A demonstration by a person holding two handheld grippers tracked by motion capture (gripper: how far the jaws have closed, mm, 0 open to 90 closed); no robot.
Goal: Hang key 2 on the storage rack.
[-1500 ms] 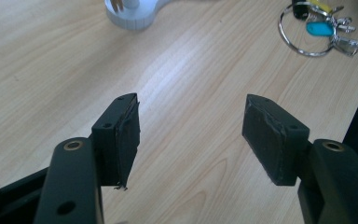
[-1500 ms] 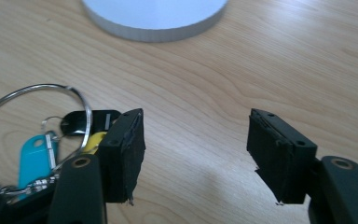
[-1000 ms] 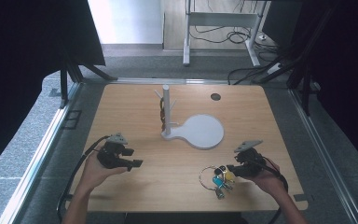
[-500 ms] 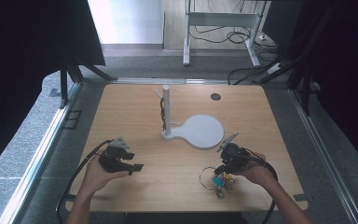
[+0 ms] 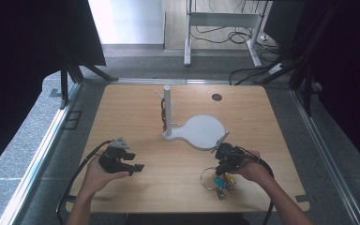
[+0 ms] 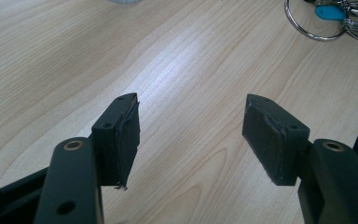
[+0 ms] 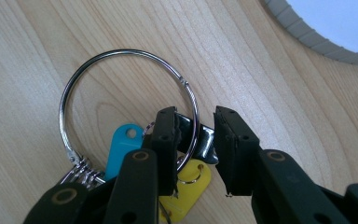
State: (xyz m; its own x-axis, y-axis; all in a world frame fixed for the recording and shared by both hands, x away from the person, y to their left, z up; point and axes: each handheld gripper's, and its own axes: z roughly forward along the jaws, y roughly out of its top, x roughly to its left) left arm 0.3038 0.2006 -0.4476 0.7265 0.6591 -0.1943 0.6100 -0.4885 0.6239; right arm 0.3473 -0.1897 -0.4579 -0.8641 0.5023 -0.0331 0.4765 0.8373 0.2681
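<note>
Table (image 5: 136,117): light wood, middle of frame.
Stand (image 5: 167,110): white post with small pegs, upright, centre of table.
Base (image 5: 201,131): white, round, right of the post.
Hole (image 5: 216,97): dark, upper right of table.
Desk frame (image 5: 225,28): top centre, cables beside it.

Grey floor (image 5: 23,140), black curtains (image 5: 23,42)

Even daylight on the bench, dark surroundings

A bright window beyond the far edge of the bench (image 5: 122,117) washes out white, while black curtains at both sides go nearly featureless; shadows under the hands are faint; a pale sheen crosses the wood in the left gripper view, the key ring (image 7: 126,100) glints, and near jaws look slightly soft
</note>
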